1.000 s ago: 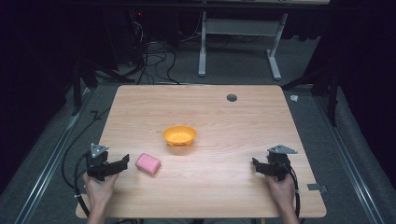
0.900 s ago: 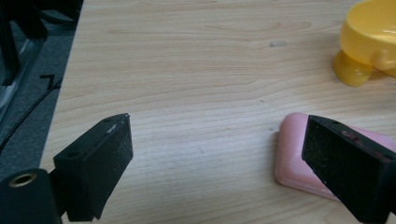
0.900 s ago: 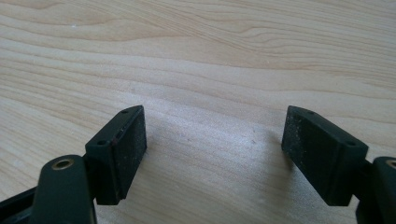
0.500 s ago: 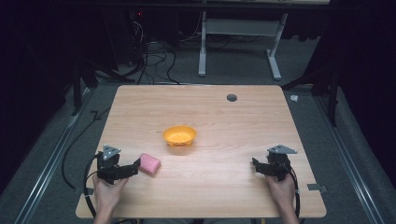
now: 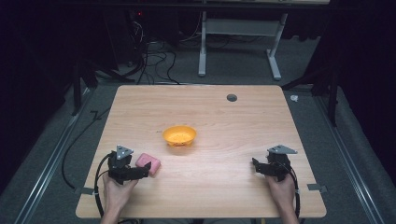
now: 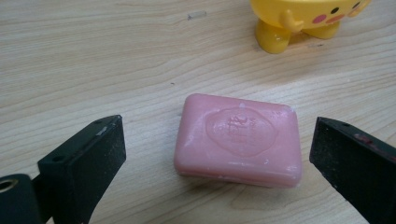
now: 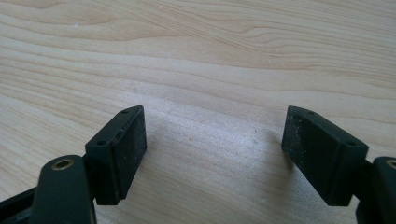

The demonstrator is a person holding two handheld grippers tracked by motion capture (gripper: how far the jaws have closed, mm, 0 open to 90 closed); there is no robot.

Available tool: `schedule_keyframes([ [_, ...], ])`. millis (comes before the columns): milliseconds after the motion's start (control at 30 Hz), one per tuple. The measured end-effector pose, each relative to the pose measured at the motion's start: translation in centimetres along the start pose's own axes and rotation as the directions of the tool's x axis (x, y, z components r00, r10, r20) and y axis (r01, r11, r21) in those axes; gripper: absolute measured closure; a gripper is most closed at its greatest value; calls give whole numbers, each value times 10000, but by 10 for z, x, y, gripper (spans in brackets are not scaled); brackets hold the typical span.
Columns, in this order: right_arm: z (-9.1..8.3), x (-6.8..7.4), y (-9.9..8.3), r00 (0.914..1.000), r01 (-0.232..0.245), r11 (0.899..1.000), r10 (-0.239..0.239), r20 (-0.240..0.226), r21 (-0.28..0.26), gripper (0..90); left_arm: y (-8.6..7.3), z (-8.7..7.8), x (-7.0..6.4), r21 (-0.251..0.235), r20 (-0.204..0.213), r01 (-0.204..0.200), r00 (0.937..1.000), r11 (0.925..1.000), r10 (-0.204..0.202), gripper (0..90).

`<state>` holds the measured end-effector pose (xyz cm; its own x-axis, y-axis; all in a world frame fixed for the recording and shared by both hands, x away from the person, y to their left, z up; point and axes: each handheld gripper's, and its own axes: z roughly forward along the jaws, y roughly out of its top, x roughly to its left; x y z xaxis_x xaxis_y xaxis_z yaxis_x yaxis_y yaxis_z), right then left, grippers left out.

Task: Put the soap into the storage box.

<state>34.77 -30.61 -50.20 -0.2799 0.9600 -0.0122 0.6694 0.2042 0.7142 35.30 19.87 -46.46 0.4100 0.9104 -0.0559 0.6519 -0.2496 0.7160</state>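
pink soap bar (image 5: 148,163) lies flat on the surface (image 5: 224,121) in the high view, just ahead of the left gripper (image 5: 140,171), whose hand (image 5: 116,191) comes in low and level from the near edge. the orange bowl (image 5: 179,135) sits beyond it, apart. the right gripper (image 5: 258,166) rests near the surface's right side, well away from the soap.

in the left gripper view the soap (image 6: 238,140) lies between the two jaws, which stand wide with a gap on each side, touching nothing. the step looks like the approach to a grasp; next the jaws likely need to ease forward and close on the short sides.

in the right gripper view the jaws stand wide over bare wood, holding nothing.
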Motion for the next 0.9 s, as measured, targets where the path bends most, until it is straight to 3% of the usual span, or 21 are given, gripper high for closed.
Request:
schedule_keyframes([
  [900,0,0,0,10000,4,10000,-4,-16,-3,227,-3,33,-10,1007,-159,-327,9993,9944,344,14],
])
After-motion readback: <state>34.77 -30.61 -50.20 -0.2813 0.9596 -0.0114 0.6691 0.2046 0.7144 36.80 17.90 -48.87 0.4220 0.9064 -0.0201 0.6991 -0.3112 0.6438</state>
